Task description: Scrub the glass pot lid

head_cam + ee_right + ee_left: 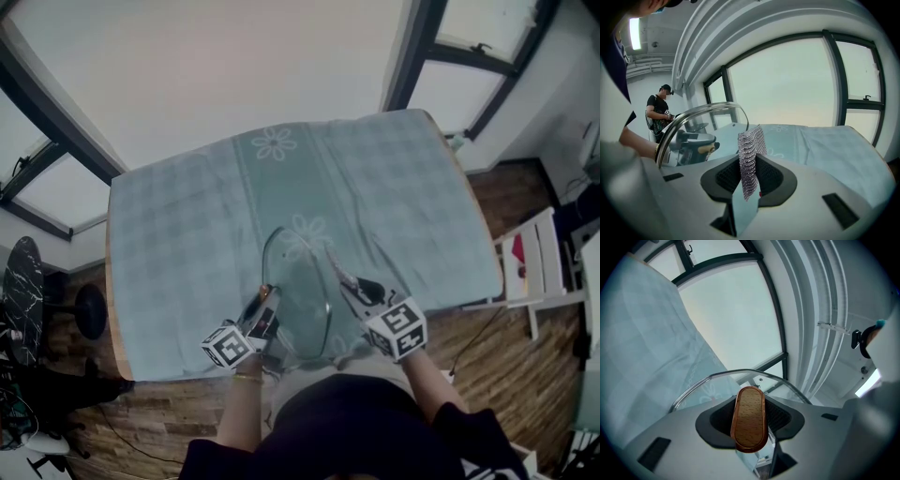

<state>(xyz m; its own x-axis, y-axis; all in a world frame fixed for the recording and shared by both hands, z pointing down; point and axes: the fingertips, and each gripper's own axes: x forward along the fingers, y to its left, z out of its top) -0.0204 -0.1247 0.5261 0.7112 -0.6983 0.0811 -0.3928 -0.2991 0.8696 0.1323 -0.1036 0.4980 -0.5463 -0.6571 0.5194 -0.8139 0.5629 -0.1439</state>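
Wood-rimmed table (112,300) under a pale green checked cloth (394,187) with flower motifs.

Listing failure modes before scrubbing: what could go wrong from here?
1. The left gripper holds the glass lid on edge by its wooden knob alone; scrubbing pressure could twist it loose.
2. The right gripper pinches a thin fold of mesh scrubber, which may pull free.
3. The lid is near the table's front edge; a drop could break it.
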